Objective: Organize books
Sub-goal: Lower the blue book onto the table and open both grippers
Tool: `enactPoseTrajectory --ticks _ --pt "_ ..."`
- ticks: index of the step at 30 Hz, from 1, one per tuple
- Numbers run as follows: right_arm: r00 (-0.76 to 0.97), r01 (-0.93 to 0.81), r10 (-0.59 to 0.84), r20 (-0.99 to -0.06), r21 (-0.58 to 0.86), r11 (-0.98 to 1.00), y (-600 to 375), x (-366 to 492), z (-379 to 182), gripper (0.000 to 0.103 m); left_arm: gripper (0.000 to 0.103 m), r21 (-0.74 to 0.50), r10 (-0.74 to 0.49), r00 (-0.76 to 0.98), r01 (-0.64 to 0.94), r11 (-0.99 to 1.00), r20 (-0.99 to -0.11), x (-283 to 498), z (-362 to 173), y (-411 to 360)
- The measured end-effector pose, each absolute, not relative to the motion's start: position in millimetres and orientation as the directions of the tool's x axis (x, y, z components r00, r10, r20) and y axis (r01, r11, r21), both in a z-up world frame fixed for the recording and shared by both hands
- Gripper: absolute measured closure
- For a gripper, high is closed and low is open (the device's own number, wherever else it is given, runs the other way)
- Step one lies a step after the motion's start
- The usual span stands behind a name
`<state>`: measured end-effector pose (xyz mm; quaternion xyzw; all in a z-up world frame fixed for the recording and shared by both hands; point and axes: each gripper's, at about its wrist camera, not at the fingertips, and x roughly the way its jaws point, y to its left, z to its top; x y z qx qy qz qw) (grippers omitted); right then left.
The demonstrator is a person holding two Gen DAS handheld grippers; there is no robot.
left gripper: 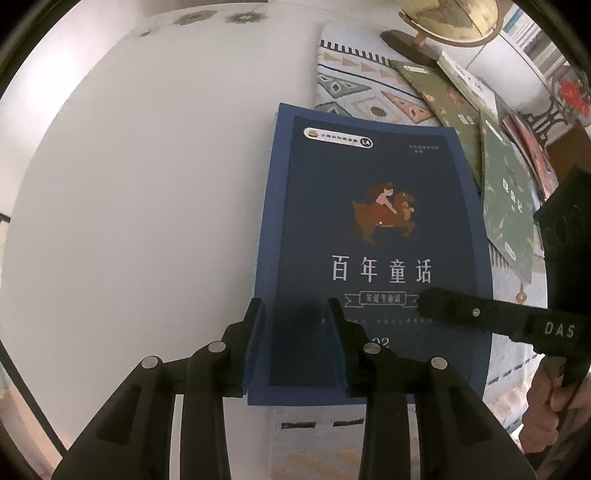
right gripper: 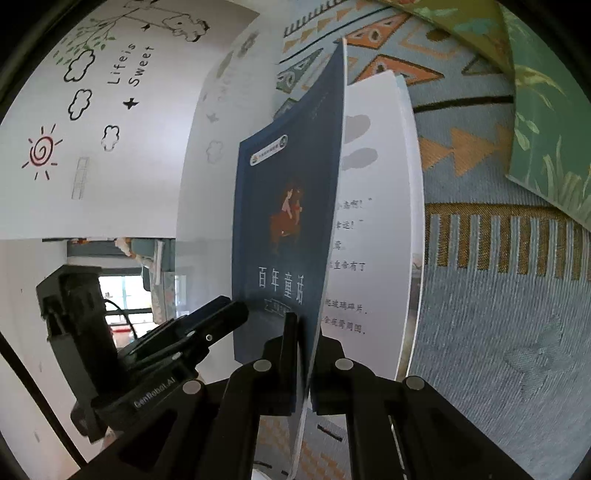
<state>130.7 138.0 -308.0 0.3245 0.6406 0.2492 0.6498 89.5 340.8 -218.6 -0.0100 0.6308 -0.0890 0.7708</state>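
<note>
A dark blue book [left gripper: 369, 221] with white title characters lies partly on a patterned mat [left gripper: 354, 81] and partly on the white table [left gripper: 147, 184]. My left gripper [left gripper: 295, 317] points down over its lower left corner. The jaws stand a little apart and straddle the spine edge without clamping it. My right gripper [left gripper: 424, 304] reaches in from the right. In the right wrist view my right gripper [right gripper: 306, 328] is shut on the fore edge of the blue cover [right gripper: 284, 221]. The cover is lifted off the white printed pages [right gripper: 376, 221]. The left gripper [right gripper: 236, 308] sits by the cover's far side.
Two green books [left gripper: 509, 206] [left gripper: 443, 96] and a white one lie fanned on the mat at the right, under a globe [left gripper: 450, 22]. A person's hand [left gripper: 546, 406] holds the right gripper. A wall with line drawings [right gripper: 92, 110] stands behind the table.
</note>
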Motion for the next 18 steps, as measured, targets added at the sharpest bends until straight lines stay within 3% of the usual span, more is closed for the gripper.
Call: enactPoseTrajectory --ticks 6,18 --pt "0.031 0.117 0.725 -0.688 0.723 0.681 129.0 125.2 -311.3 0.088 0.072 -0.101 -0.119 0.191 0.104 0.989 -0.974 91.5 -216.1 345.0" --pt "0.183 0.226 0.669 -0.720 0.694 0.684 29.5 111.6 -292.0 0.084 0.070 -0.087 -0.120 0.241 0.141 0.986 -0.963 115.5 -187.9 317.9"
